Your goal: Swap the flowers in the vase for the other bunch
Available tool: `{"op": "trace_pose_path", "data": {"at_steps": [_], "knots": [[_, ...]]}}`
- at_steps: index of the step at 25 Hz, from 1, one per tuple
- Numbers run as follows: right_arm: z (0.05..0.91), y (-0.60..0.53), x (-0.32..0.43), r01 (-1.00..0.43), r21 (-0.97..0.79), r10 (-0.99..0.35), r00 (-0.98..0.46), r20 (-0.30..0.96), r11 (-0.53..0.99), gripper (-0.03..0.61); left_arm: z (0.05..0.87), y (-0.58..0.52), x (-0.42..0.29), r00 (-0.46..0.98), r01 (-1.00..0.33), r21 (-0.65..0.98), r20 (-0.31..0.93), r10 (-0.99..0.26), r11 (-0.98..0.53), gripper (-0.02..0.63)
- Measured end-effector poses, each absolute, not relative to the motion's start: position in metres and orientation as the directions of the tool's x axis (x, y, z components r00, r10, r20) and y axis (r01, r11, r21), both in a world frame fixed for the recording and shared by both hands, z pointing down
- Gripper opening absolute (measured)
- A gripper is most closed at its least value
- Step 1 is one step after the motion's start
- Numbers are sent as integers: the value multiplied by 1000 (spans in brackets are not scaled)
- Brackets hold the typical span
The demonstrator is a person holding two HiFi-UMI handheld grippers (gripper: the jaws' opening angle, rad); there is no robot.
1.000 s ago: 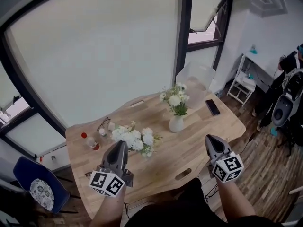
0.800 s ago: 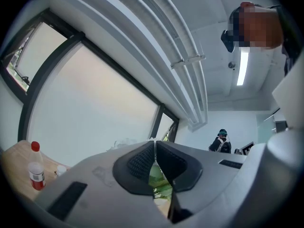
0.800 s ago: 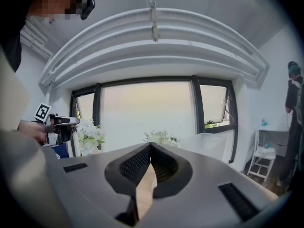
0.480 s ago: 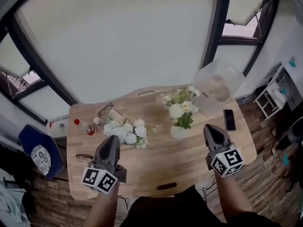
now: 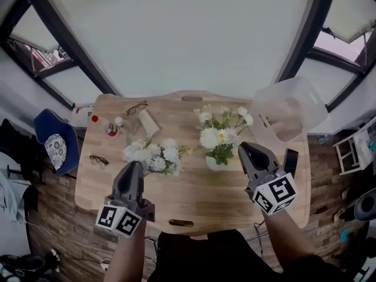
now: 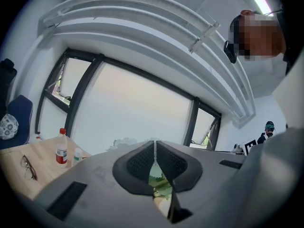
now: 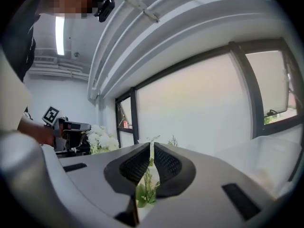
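- A blue chair stands off the table's left end
- 1 pair of glasses lies near the left edge; a red-capped bottle and a small white bottle stand in the far left corner, with a 2nd pair of glasses and a pale roll just beside them
- The left gripper has its jaws pressed together, with nothing between them; it points at the loose bunch of white flowers lying flat on the wood just ahead of it
- The white vase stands upright mid-table between the 2 grippers; its white-and-yellow bouquet hangs over it and hides most of it
- The right gripper, jaws closed and empty, is near the vase's right side; it covers part of a dark phone
- A clear plastic box sits in the far right corner
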State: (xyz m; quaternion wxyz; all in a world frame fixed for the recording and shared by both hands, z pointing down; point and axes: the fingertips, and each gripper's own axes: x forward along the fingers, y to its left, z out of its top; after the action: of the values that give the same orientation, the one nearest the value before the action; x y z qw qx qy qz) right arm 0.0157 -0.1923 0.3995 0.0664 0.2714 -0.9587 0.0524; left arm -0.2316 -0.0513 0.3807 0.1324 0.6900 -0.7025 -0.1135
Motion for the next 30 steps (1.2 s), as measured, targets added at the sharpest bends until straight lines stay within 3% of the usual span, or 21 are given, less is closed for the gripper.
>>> {"op": "trace_pose_path", "data": {"at_steps": [5,8,10,15,25,30], "knots": [[394,-199,0,-468,-85,-451,-877,165,879,37,387,-47,-225,-51,-931,358,47,-998,65,18],[398,-202,-16,-437,-83,-416,-889,191,896,150,389,-53,-229,-47,-931,359,37,-998,58,18],[399,-204,-28,-433,-83,-410,-890,201,898,191,394,-58,-231,-35,-932,360,34,-999,45,18],[407,-203,-51,-442,-68,-417,-878,234,894,236,402,-61,-236,-16,-928,372,24,-1000,23,18],[444,-208,-58,-472,-39,-416,-812,409,881,234,413,-56,-244,-16,-914,404,38,-999,30,18],[445,-207,-58,-480,-52,-424,-815,395,875,90,414,-54,-237,14,-920,391,53,-998,8,18]]}}
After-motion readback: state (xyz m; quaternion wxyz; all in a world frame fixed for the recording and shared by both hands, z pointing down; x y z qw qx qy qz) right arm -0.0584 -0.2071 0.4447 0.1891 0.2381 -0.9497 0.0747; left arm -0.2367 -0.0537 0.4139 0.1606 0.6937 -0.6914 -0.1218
